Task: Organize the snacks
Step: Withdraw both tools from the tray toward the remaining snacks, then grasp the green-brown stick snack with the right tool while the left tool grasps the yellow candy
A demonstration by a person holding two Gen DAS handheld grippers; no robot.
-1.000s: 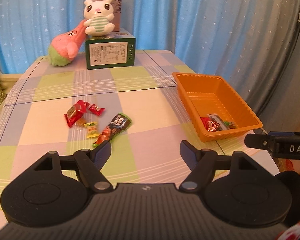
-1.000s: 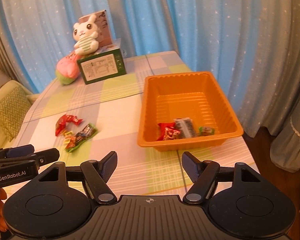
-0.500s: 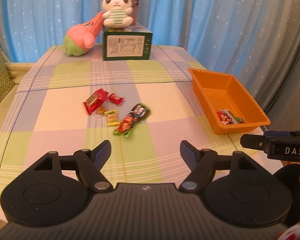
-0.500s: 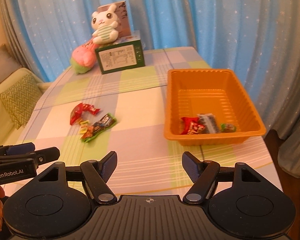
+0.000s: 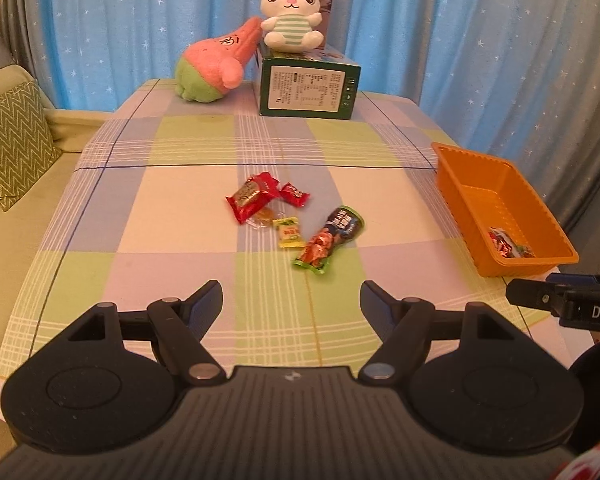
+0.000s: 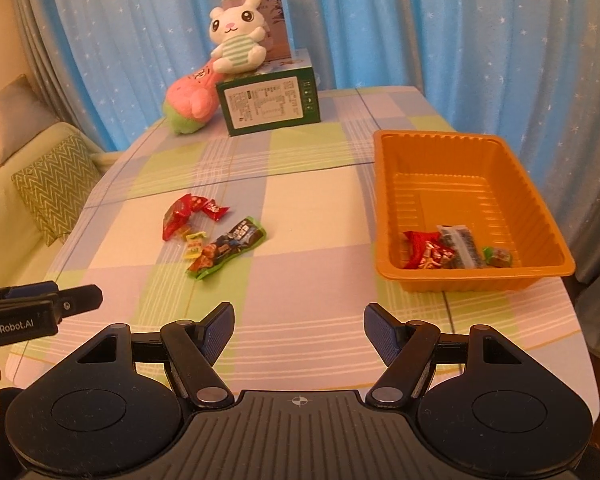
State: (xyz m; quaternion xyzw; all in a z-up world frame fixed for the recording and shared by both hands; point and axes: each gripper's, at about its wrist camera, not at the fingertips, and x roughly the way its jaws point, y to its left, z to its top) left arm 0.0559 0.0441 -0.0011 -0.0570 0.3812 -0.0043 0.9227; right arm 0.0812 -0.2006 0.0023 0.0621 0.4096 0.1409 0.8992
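Observation:
Several snack packets lie in the middle of the checked tablecloth: a large red packet (image 5: 253, 197), a small red one (image 5: 295, 194), a yellow-green candy (image 5: 289, 233) and a long green bar (image 5: 329, 237), which also shows in the right wrist view (image 6: 227, 251). An orange tray (image 6: 394, 208) at the right holds three snacks (image 6: 456, 250); it also shows in the left wrist view (image 5: 456, 184). My left gripper (image 5: 291, 303) is open and empty, above the table's near edge, short of the packets. My right gripper (image 6: 299, 330) is open and empty, near the front edge, left of the tray.
A green box (image 5: 308, 90) with a white bunny plush (image 5: 290, 12) on it and a pink plush (image 5: 216, 66) stand at the table's far end. Blue curtains hang behind. A sofa with a zigzag cushion (image 5: 12, 148) is on the left.
Both grippers have swung to the left, so the loose packets now sit nearer the centre of each view. Both stay open and empty. Nothing on the table has moved.

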